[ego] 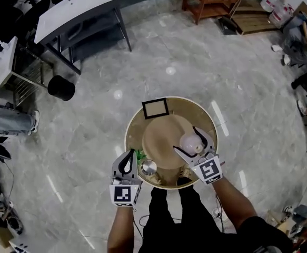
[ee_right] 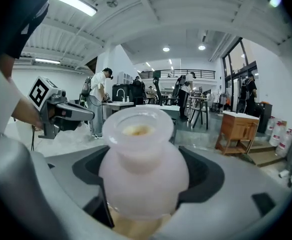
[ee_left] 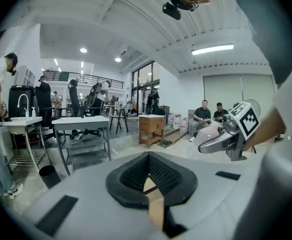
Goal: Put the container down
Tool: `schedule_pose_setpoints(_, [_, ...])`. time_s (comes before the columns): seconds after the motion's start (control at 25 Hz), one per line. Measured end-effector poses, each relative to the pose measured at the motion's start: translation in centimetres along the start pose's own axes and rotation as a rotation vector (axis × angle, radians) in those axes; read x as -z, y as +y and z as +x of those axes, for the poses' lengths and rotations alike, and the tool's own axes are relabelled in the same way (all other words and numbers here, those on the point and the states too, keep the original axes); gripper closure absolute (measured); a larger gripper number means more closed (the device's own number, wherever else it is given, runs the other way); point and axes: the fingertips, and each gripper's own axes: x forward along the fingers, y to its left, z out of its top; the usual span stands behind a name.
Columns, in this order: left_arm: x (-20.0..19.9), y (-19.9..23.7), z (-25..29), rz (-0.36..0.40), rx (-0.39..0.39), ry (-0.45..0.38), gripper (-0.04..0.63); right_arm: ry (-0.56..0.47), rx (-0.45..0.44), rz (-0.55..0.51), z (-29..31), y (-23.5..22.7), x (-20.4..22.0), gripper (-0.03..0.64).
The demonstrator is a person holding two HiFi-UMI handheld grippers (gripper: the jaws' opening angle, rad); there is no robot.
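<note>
Two tongs hang over the near side of the round bench [ego: 203, 113], and only one of them has work. The right tongs [ego: 186, 139] are clenched on the task's container, a frosted white jar [ego: 192, 145] with a narrow neck and a wide lip. The right gripper view shows it upright, squeezed at its belly between the dark pads, with something yellowish at its open mouth. In the head view it sits over the right flank of the tan hump [ego: 162, 138] in the bench's middle. I cannot tell whether its base touches the surface. The left tongs [ego: 128, 157] are pressed together on nothing at the bench's near left edge, just beside a small shiny metal cup [ego: 149, 167].

The setting-down looks unfinished, and the risk lies in the letting go. If the pads part while the base is off the surface, the jar would likely drop and topple. If it lands on the hump's slope and not on flat bench, it may rock or slide toward the rim, and the open mouth would let the contents out. A sideways tug as the pads release could also tip it.
</note>
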Motion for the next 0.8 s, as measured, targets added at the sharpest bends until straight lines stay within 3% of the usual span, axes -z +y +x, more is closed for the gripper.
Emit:
schedule_pose_setpoints(0.16, [2.4,1.0,2.8,0.033,-0.019,0.010,0.597,0.030,-0.034,-0.007,2.8,-0.7,5.2,0.204])
schedule_pose_setpoints(0.32, [4.9,1.5,5.3,-0.004,-0.042,0.005,0.597,0.058,-0.066,-0.031,5.2,-1.3,10.2,0.204])
schedule_pose_setpoints(0.8, [12.7,0.6,10.2,-0.050,-0.011,0.049,0.597,0.207,-0.080,0.041,12.3,-1.0,24.5,0.204])
